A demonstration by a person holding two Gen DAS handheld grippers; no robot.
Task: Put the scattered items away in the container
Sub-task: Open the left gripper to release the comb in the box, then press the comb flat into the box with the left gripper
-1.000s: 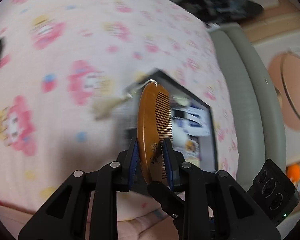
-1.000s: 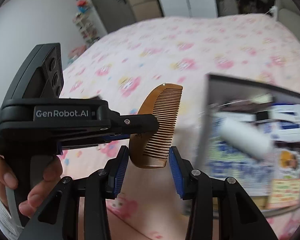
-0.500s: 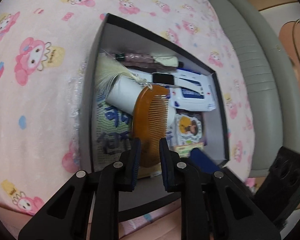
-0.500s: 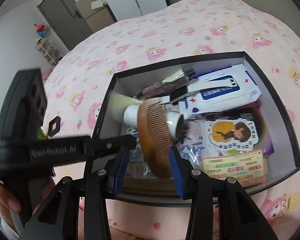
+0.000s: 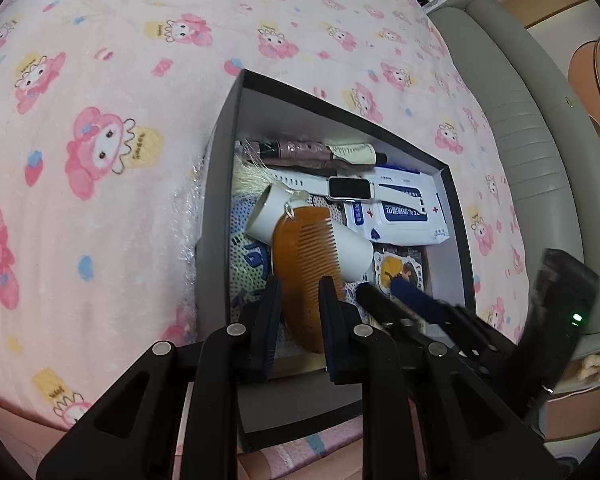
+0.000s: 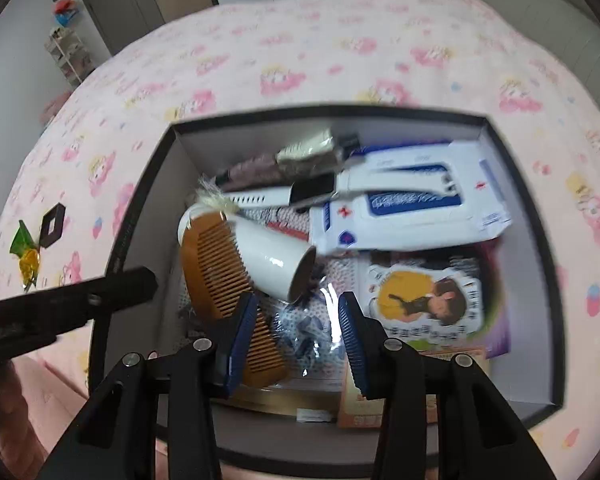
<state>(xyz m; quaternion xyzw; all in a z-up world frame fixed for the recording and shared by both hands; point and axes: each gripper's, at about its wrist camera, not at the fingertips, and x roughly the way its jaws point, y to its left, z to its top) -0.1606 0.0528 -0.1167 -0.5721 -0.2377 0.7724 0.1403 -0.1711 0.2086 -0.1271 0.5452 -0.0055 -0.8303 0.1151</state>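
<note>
An open black box (image 5: 220, 168) (image 6: 140, 208) sits on the pink patterned bedspread, holding several items. The brown wooden comb (image 5: 304, 240) (image 6: 212, 256) lies inside it, leaning on a white tube (image 5: 352, 252) (image 6: 272, 256). My left gripper (image 5: 300, 292) hovers just above the comb with its fingers slightly apart; in the right wrist view its fingertip (image 6: 148, 280) stands clear of the comb, over the box's left wall. My right gripper (image 6: 296, 320) is open and empty over the near half of the box.
The box also holds a white-and-blue wipes pack (image 6: 412, 208), a smartwatch (image 5: 348, 189) and a picture card (image 6: 420, 296). A black square frame (image 6: 54, 226) and a green-yellow wrapper (image 6: 26, 252) lie on the bedspread left of the box. A grey padded edge (image 5: 540, 120) borders the bed.
The left gripper carried the comb from above the bedspread to over the box and let it go; the comb now rests on the white tube. The right gripper followed over the box.
</note>
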